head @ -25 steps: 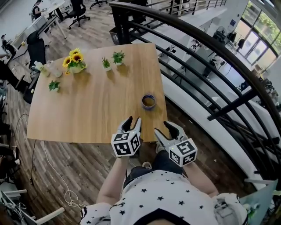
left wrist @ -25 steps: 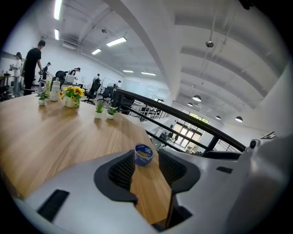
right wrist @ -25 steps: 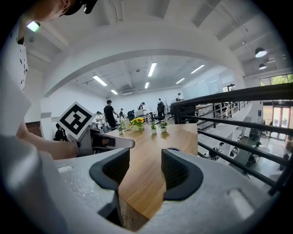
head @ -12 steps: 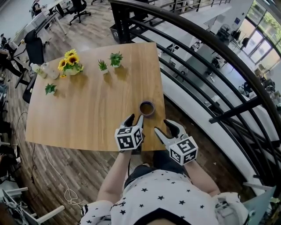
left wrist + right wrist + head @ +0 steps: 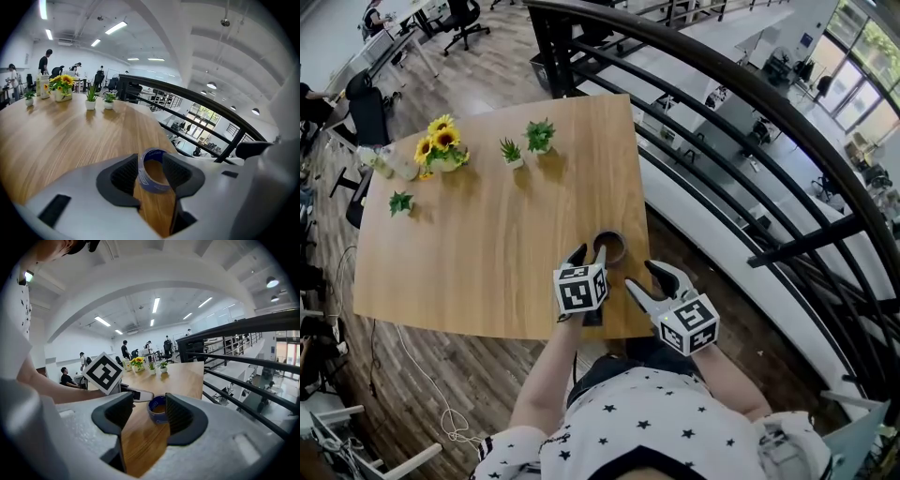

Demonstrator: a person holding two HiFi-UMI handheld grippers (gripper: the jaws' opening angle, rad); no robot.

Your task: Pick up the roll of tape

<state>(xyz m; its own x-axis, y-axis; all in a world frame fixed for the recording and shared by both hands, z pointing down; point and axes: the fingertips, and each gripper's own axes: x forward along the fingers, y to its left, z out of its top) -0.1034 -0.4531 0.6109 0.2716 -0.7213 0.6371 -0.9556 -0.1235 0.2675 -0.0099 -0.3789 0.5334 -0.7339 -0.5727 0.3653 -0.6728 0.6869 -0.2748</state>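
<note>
1. The roll of tape (image 5: 609, 247) lies flat on the tabletop (image 5: 487, 253) and is not yet lifted. Wood shows through its hollow middle, so it holds nothing.
2. The left claw (image 5: 589, 255) is spread wide and grips nothing. In the left gripper view the roll sits right at the mouth of the gap, in line between the 2 pads. Neither pad looks to be pressing on it.
3. The right claw (image 5: 644, 279) is also spread open and empty, just behind the roll and to its right. In the right gripper view the roll shows beyond its tips, not between them.
4. As I judge it, the step in hand is the approach, with the left claw lined up for the grip.
5. The next move calls for easing the left claw a little further so its pads straddle the roll, then squeezing and lifting straight up. The roll looks light and may skid if 1 pad meets it first.
6. The containers all stand well beyond the roll, to its far left. A vase (image 5: 445, 164) holds sunflowers, and 3 small pots (image 5: 514, 162) each hold a green plant.
</note>
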